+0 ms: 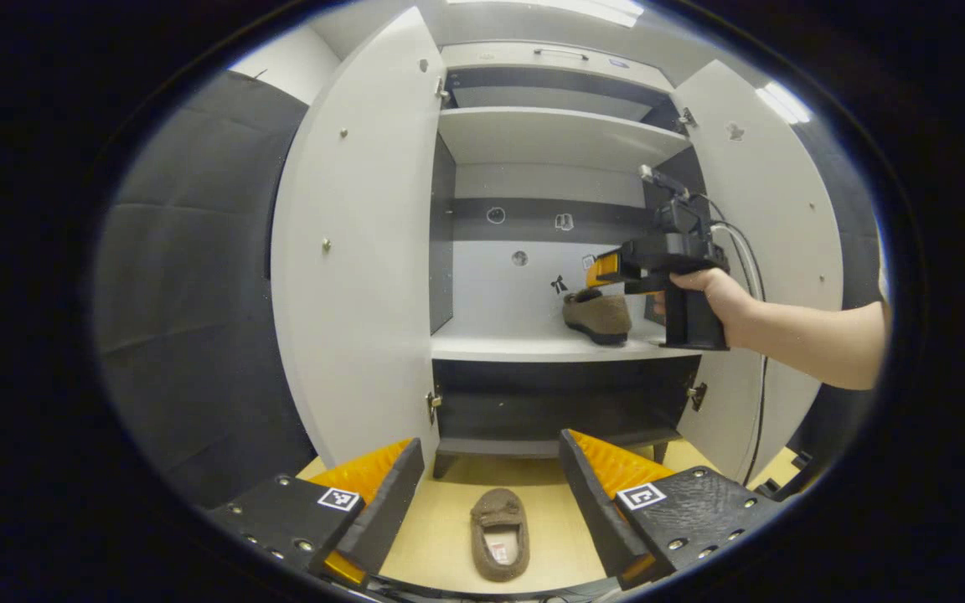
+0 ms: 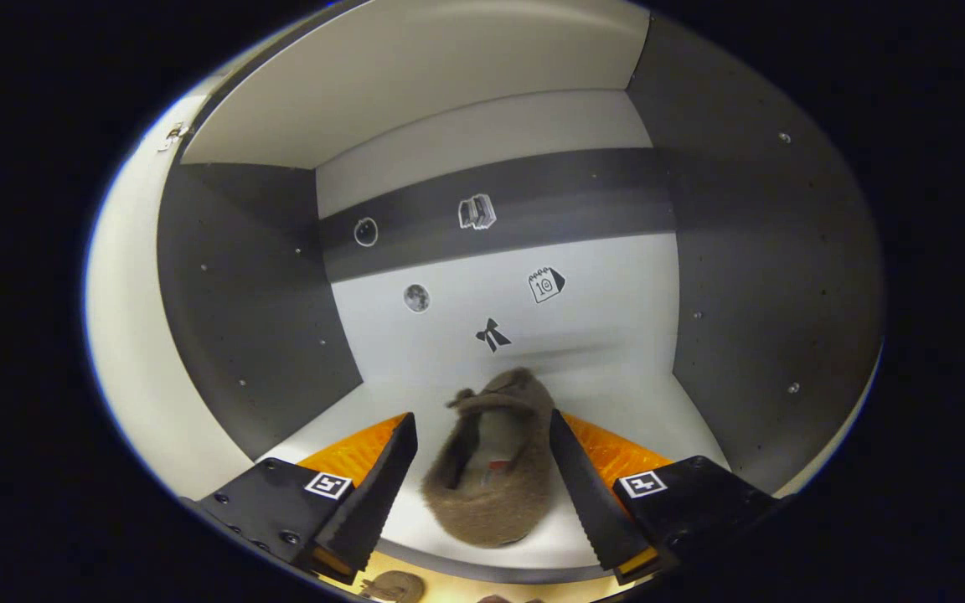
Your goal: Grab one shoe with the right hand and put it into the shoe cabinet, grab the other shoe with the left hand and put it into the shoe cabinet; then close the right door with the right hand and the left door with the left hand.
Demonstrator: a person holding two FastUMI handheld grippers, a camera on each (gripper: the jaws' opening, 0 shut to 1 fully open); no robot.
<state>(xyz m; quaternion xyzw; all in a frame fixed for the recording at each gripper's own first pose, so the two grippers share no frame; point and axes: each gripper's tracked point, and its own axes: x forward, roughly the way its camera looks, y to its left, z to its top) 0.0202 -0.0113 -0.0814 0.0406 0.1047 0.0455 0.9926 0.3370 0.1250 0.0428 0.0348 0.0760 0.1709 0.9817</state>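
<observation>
A: Shoe one (image 1: 500, 534) lies on the floor (image 1: 441, 536), toe toward the cabinet (image 1: 554, 134), in front of its base. In the left gripper view it sits between the left gripper's (image 1: 491, 502) two fingers but farther on, touching neither.

B: And that gripper's fingers?

A: Spread wide, holding nothing. To the left stands the left door (image 1: 357, 251), swung fully open.

B: Moving right, where is shoe two (image 1: 598, 314)?

A: On the middle shelf (image 1: 533, 345), toward its right side, sole down. In the left gripper view the right gripper (image 1: 608, 268) hangs just above its heel end, carried by a hand (image 1: 713, 293) that reaches in from the right.

B: Is it pinched?

A: No. In the right gripper view shoe two (image 2: 491, 469) lies between the fingers of the right gripper (image 2: 482, 477), heel nearest the camera, toe pointing at the back wall (image 2: 616, 293). The fingers are apart. The right finger's (image 2: 579, 486) inner edge seems to meet the shoe's side; the left finger (image 2: 382, 486) stands clear of it with a gap. Whether the right one truly touches, I cannot tell.

B: And farthest right?

A: The right door (image 1: 771, 218), also open, behind the hand and forearm. A cable (image 1: 755, 276) runs down from the right gripper in front of it.
</observation>
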